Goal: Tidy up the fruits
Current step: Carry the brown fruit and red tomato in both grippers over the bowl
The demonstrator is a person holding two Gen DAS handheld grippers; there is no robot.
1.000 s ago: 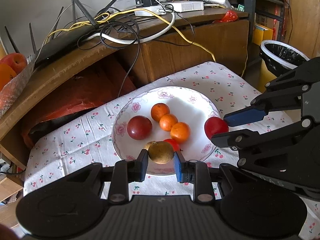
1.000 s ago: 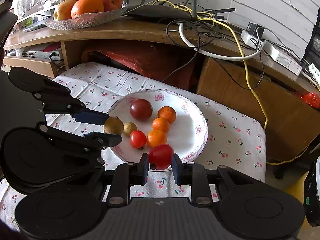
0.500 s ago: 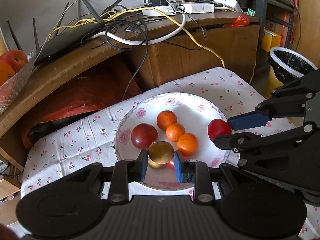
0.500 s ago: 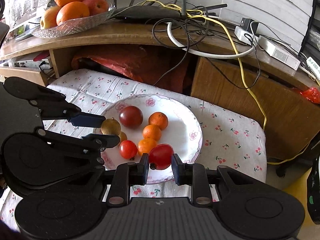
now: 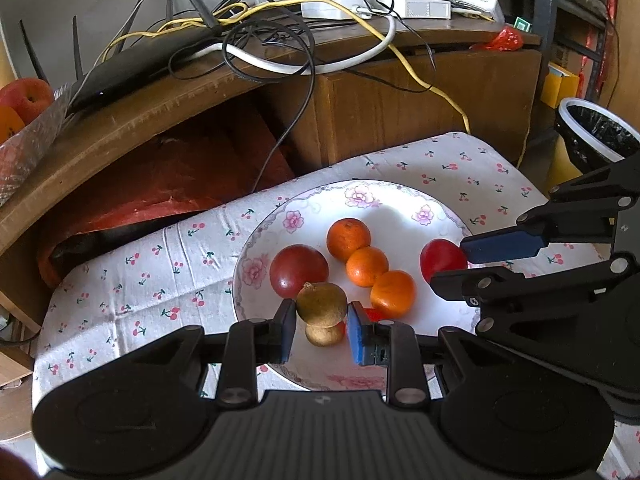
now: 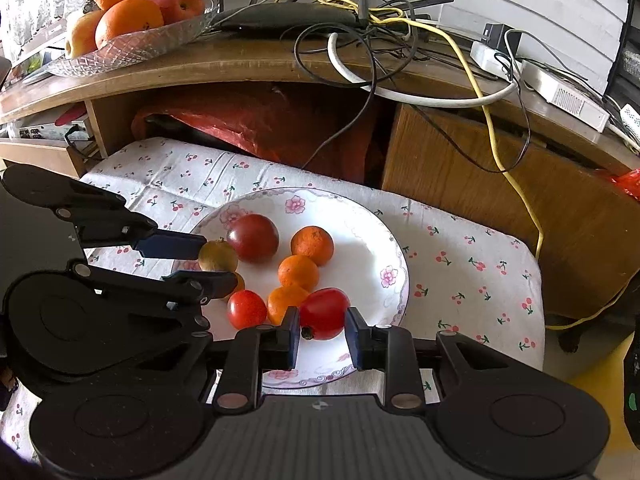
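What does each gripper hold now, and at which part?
The left gripper holds a brown fruit by its two sides. The right gripper holds a red fruit by its two sides.

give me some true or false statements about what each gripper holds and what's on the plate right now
1. The left gripper is shut on a brown fruit. True.
2. The right gripper is empty. False: it is shut on a red tomato.
3. Three small oranges lie on the plate. True.
4. The plate is plain white with no pattern. False: pink flowers run around its rim.
5. The glass fruit dish sits on the cherry-print cloth. False: it sits up on the wooden shelf.
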